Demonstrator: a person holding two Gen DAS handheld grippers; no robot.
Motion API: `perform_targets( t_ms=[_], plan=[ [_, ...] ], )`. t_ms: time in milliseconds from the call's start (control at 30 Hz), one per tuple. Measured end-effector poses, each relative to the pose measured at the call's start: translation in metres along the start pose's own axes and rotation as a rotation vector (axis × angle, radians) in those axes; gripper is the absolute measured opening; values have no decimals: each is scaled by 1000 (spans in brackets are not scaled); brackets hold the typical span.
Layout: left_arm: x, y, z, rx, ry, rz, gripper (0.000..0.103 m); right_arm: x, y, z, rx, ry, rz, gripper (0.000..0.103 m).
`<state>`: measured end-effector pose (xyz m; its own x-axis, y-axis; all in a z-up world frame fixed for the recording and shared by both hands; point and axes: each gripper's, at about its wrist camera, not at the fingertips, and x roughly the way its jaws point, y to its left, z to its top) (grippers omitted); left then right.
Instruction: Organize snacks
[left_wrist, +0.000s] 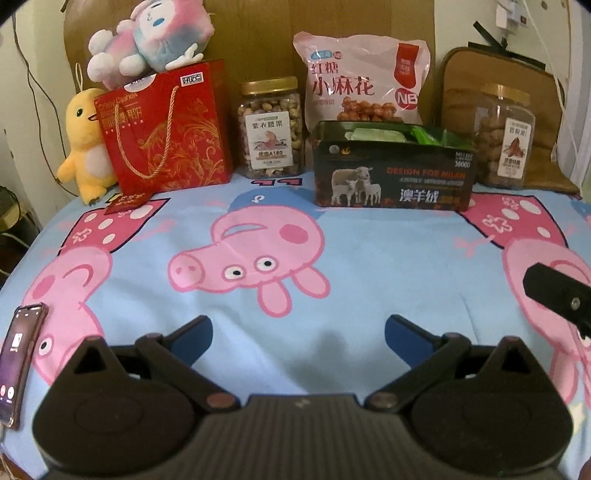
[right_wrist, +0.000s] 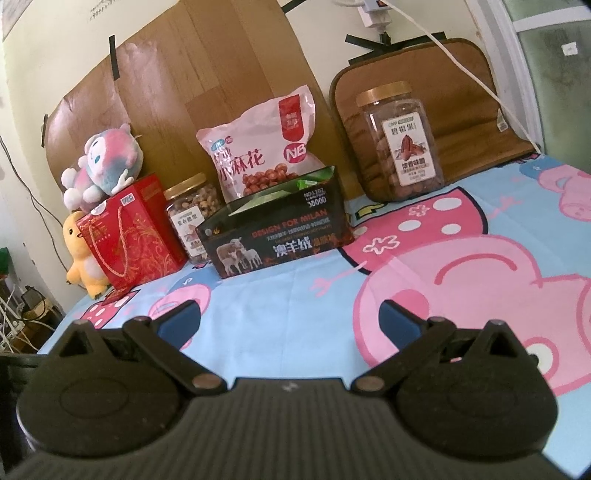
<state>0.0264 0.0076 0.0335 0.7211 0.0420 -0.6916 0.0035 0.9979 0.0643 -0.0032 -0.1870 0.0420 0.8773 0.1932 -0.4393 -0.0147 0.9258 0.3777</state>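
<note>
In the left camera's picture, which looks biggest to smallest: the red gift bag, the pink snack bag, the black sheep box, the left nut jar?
1. Black sheep box, though it stands nearer the camera.
2. Red gift bag and pink snack bag: too alike to rank.
3. Left nut jar, clearly smallest.

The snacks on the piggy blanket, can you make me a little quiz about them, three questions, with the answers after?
1. True or false: the pink snack bag leans up behind the black box.
2. What sits on top of the red gift bag? A) a yellow duck B) a pink and blue plush toy C) a jar
3. How many clear jars with gold lids are there?

Key
1. True.
2. B: the plush toy lies on the bag; the yellow duck stands beside it.
3. Two: the cashew jar stands between the gift bag and the box, and the pecan jar stands past the box on the other side.
</note>
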Motion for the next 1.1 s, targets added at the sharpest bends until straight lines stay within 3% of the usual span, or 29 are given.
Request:
perform_targets(
  t_ms=[300,1100],
  plan=[
    [-7,4,0,-18,-23,-10,103,-3,4,1,-14,-4,12,103],
    [1,5,-4,-22,14,-18,103,-2,6,-3,-21,9,16,103]
  ],
)
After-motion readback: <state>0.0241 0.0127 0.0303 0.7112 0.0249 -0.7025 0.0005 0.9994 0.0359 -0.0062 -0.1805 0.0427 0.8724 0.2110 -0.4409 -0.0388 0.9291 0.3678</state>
